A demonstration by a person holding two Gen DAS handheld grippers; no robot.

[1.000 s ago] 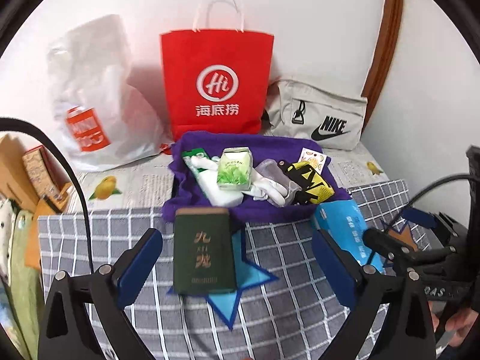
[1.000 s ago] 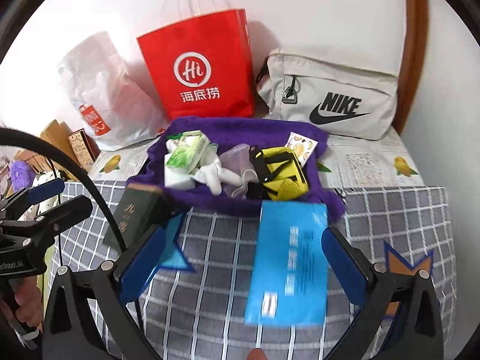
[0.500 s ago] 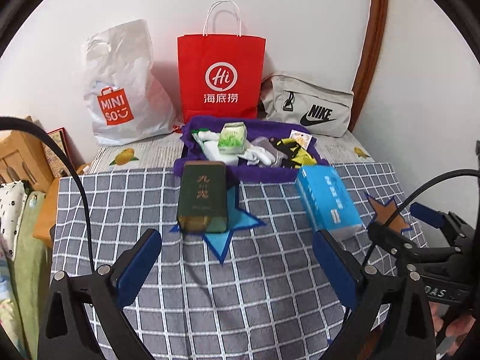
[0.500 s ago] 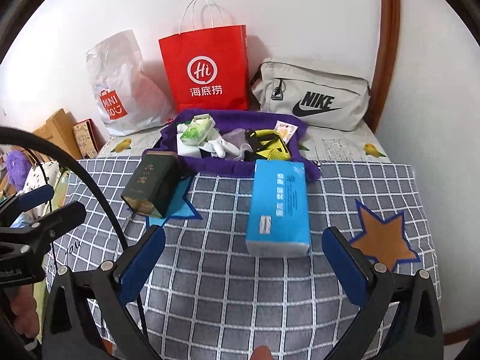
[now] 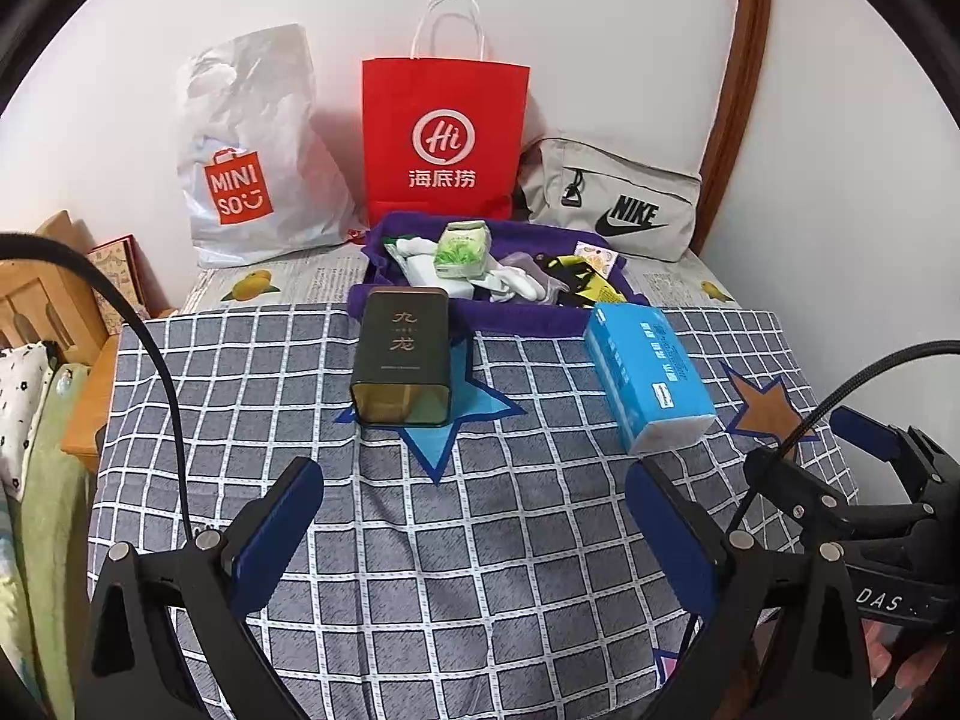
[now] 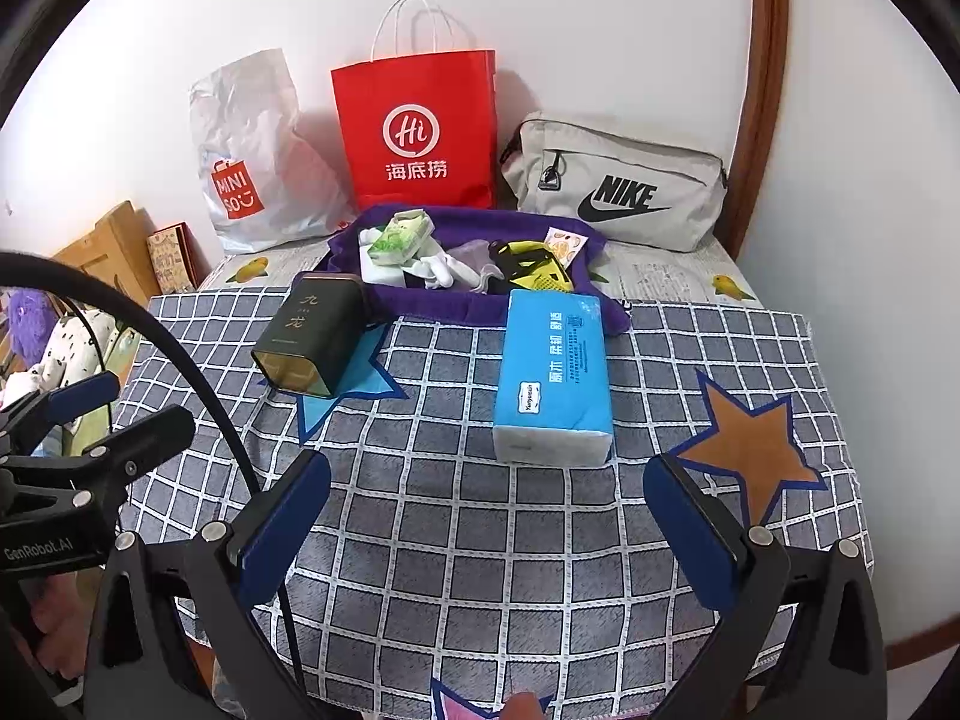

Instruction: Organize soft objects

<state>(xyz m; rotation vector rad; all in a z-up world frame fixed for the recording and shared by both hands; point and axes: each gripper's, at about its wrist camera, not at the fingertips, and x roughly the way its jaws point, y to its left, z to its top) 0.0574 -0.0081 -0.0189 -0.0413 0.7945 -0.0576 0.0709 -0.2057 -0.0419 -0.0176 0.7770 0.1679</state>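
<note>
The blue tissue pack point(image 6: 552, 375) lies flat on the checkered cloth point(image 6: 480, 540), at 12 o'clock from the right gripper point(image 6: 486, 528), its long axis running from the near end toward the purple towel point(image 6: 456, 303) at the far side; the one dark green tin point(image 5: 401, 354) lies at 11 o'clock from the left gripper point(image 5: 474, 528), also lengthwise. Compared with one second ago, both grippers have pulled back and the two things look farther. Both grippers are spread wide and hold nothing; three bags stand behind.
</note>
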